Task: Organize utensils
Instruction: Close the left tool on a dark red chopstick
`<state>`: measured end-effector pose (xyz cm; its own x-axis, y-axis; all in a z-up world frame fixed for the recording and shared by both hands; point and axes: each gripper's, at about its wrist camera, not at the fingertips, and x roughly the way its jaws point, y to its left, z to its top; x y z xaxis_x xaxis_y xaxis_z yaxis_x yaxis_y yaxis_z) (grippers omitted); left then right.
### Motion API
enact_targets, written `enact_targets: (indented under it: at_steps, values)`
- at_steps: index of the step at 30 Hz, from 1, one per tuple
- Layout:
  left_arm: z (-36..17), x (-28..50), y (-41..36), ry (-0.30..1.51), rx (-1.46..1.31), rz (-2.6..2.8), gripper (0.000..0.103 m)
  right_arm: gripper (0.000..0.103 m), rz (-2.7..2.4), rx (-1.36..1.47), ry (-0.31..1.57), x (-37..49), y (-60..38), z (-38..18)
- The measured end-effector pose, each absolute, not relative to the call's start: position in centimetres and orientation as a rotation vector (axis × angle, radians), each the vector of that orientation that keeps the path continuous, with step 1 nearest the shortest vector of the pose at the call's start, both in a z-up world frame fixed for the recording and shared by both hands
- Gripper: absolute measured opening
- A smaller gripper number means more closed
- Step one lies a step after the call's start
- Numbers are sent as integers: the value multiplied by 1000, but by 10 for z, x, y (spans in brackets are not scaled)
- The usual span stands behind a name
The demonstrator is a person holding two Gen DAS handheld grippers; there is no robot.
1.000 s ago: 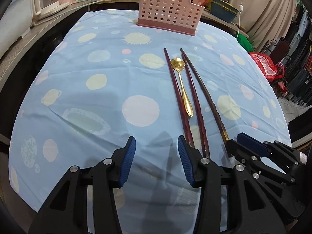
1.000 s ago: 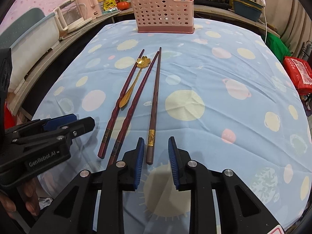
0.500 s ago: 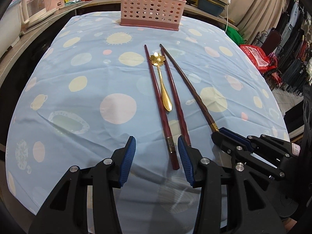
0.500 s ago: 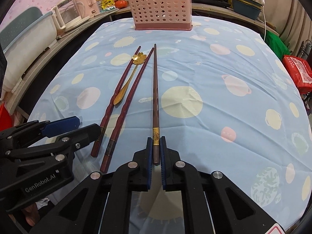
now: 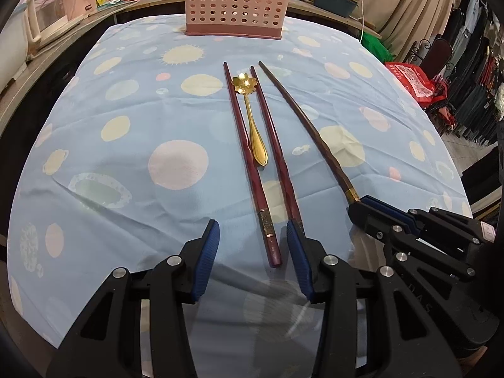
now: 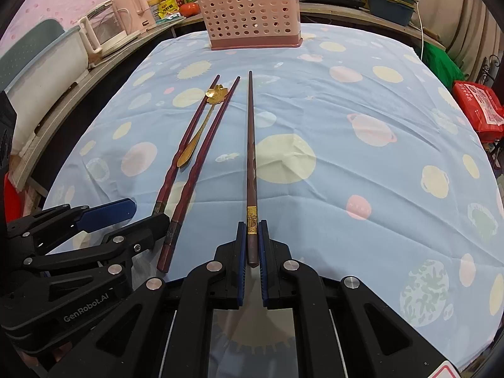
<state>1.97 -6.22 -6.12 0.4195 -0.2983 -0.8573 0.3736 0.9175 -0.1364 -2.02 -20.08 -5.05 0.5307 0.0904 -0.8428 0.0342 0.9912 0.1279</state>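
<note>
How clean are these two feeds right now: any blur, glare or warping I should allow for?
Left wrist view: sharp; fisheye bows the tablecloth edges, dark vignette in the corners; soft shadow under the open left gripper. Right wrist view: also sharp, same bowing; the brown chopstick in the right gripper reads crisply, and the basket leans with the distortion. No strong glare.

"GenRobot.AI" is printed on the left gripper [image 6: 104,217]
</note>
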Motion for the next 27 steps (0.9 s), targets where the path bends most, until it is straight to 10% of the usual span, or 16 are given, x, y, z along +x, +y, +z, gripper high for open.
enact_targets:
  at_steps: [14, 27]
  values:
    - [-63, 16, -55, 1035, 87, -416, 8, 7, 33, 140, 1012, -22, -201, -50]
    - [-28, 15, -46, 969, 73, -386, 8, 7, 31, 181, 937, -35, -214, -18]
